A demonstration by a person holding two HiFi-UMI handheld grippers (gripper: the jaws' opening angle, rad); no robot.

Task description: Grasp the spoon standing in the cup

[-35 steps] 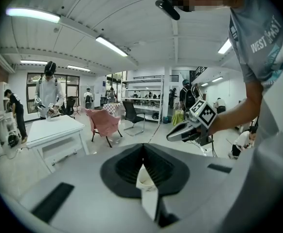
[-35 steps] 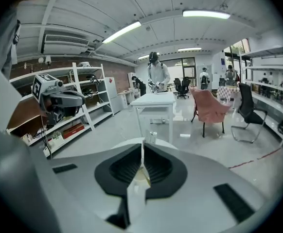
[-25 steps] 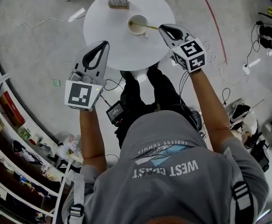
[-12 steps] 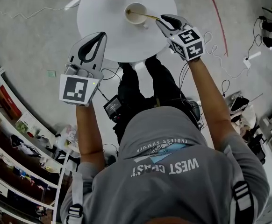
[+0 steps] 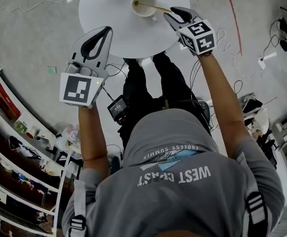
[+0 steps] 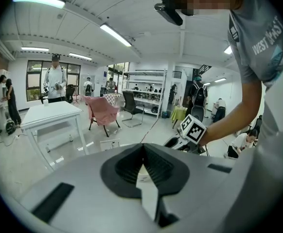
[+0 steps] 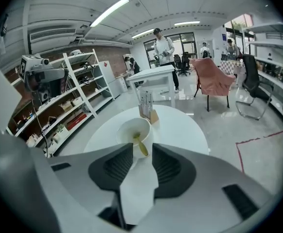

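On the round table [image 5: 109, 28] stands the cup [image 5: 144, 5], its spoon [image 5: 159, 8] leaning toward the right gripper [image 5: 169, 16], whose jaws have just been opening and stand apart at the handle's end (no pinch yet). This looks like the approach: next, ease forward and close on the handle. The right arm reaches out, pitched down, and the left gripper [image 5: 105, 31] hangs clenched and empty.

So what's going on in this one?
A person stands over a round white table, a hand-held gripper in each hand. The right hand-held gripper, its jaws just opened wide, points at the spoon leaning in the white cup. The handle lines up with the gap, but nothing is gripped yet. The left hand-held gripper is shut and empty.
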